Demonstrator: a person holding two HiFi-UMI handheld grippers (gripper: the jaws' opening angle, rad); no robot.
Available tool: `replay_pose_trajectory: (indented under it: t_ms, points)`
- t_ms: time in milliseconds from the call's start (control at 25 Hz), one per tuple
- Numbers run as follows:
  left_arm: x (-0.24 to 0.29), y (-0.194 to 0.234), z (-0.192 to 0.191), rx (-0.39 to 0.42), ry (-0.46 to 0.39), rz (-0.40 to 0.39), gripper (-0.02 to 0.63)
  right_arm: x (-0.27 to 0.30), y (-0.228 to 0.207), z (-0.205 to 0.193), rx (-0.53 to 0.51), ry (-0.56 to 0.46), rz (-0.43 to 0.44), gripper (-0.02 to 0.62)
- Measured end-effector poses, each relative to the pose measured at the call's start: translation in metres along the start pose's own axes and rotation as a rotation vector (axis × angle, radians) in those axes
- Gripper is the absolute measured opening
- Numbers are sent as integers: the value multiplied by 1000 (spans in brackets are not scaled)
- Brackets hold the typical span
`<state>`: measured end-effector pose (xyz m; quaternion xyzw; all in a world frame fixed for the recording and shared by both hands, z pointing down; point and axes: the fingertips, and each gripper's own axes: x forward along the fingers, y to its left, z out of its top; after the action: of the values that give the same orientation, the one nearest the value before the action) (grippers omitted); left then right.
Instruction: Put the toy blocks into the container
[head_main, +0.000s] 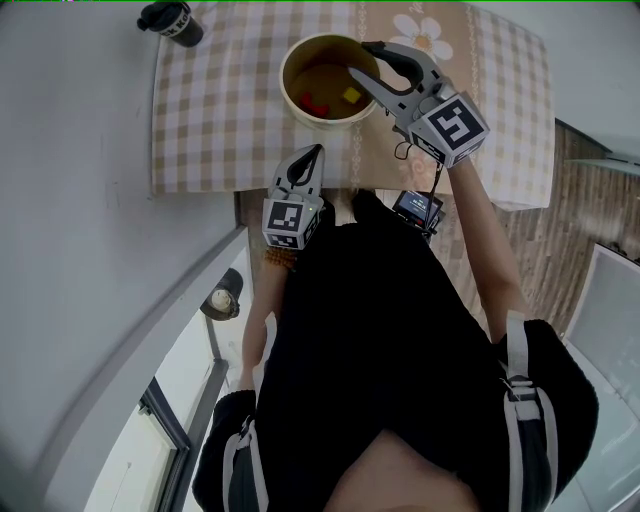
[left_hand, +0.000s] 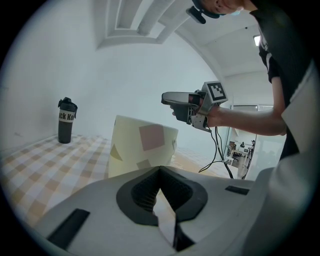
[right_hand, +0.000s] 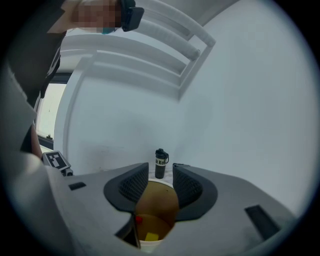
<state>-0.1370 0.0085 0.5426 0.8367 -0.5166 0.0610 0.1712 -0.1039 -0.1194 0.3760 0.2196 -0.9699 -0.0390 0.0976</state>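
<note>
Blocks: one small red toy block (head_main: 312, 103) and one small yellow toy block (head_main: 351, 95) lie apart on the brown floor of the round cream container (head_main: 322, 121). I see no other blocks on the cloth.

Handling, judged: the blocks look light, rigid and smooth-faced, and not fragile. A pinch across two flat opposite faces should hold; a corner grip would likely slip.

Container: it looks thin-walled and light, so a knock on the rim could shift or tip it.

Right tool (head_main: 360, 60): hangs over the container's mouth, jaws apart, nothing between them.

Left tool (head_main: 318, 152): at the near edge, jaws brought together, empty.

Surroundings: the container stands on the tabletop, on a beige-and-white checked cloth (head_main: 220, 120). A black drinks bottle (head_main: 172, 22) sits at the far left corner, well apart.
</note>
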Motion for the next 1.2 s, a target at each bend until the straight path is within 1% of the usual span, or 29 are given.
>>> replay_pose_trajectory:
  t_ms: [160,200,360,440,520,600,640,680,760,840,1080,1200]
  points:
    - [0,0,2,1,-5,-1,14,-4,0,8,-3,-25,-10,156]
    - [0,-1,4,2,-9,-2,14,-6,0,11,-8,-34,-13,144]
    - [0,-4,8,10,-16,-6,14,-14,0,19,-18,-63,-29,140]
    - [-1,-4,11,18,-20,-8,14,-18,1,21,-20,-75,-41,110]
    - [-2,-6,16,28,-32,-10,14,-24,2,20,-15,-82,-49,109]
    - [-3,-7,22,40,-49,-10,14,-30,3,17,-8,-87,-60,105]
    - [-3,-8,26,44,-57,-10,14,-34,3,15,-4,-87,-69,77]
    - [-4,-9,31,48,-63,-8,14,-38,3,12,2,-84,-78,63]
    - [-6,-11,39,55,-72,-6,14,-46,2,5,21,-75,-95,59]
    - [-6,-13,43,65,-81,-10,14,-55,1,-2,44,-70,-112,21]
    - [1,-28,65,113,-114,-27,14,-80,-1,-19,76,-48,-150,15]
    - [6,-37,74,164,-142,-20,14,-95,2,-31,69,-21,-148,8]
